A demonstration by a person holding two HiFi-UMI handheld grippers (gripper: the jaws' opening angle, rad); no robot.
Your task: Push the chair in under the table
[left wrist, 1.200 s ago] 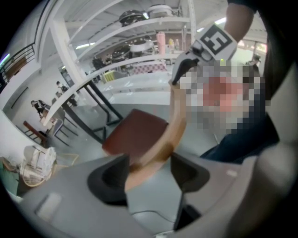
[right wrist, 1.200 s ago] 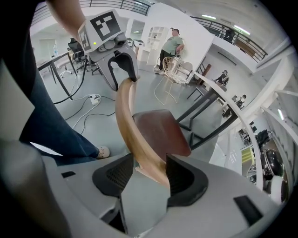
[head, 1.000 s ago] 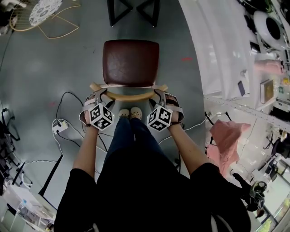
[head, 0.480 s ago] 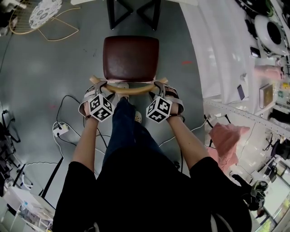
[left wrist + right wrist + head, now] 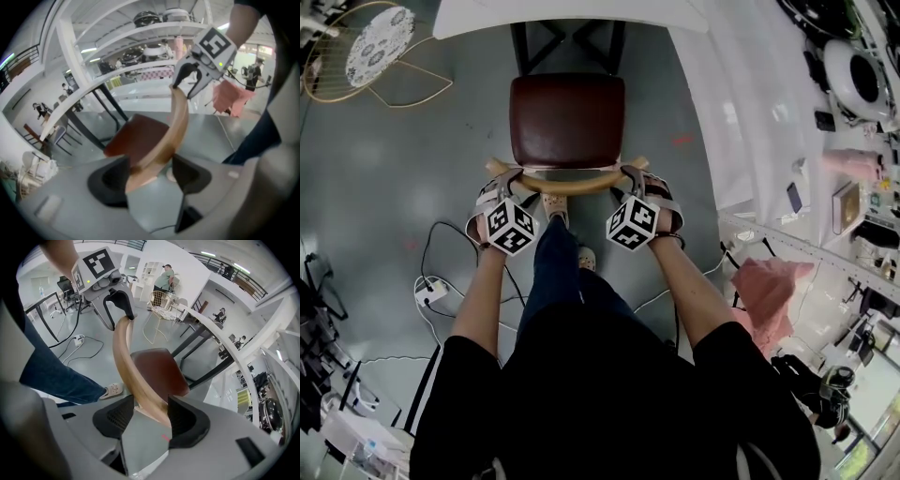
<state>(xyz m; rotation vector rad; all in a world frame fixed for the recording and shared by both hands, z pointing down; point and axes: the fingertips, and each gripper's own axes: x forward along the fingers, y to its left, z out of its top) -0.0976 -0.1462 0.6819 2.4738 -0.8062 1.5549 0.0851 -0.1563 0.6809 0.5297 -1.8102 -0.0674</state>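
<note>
Chair (image 5: pixel 567 120), brown-seated with a curved wooden backrest (image 5: pixel 567 187), stands on the grey floor facing the white table (image 5: pixel 572 13), its front edge close to the table's black legs (image 5: pixel 525 47). The left gripper (image 5: pixel 510 178) is clamped on the backrest's left end and the right gripper (image 5: pixel 629 176) on its right end, each with the wood squeezed between its jaws. The person's shoe (image 5: pixel 555 204) sits just behind the backrest, a white power strip (image 5: pixel 427 288) lies on the floor to the left, and a pink cloth (image 5: pixel 764 286) shows to the right.
</note>
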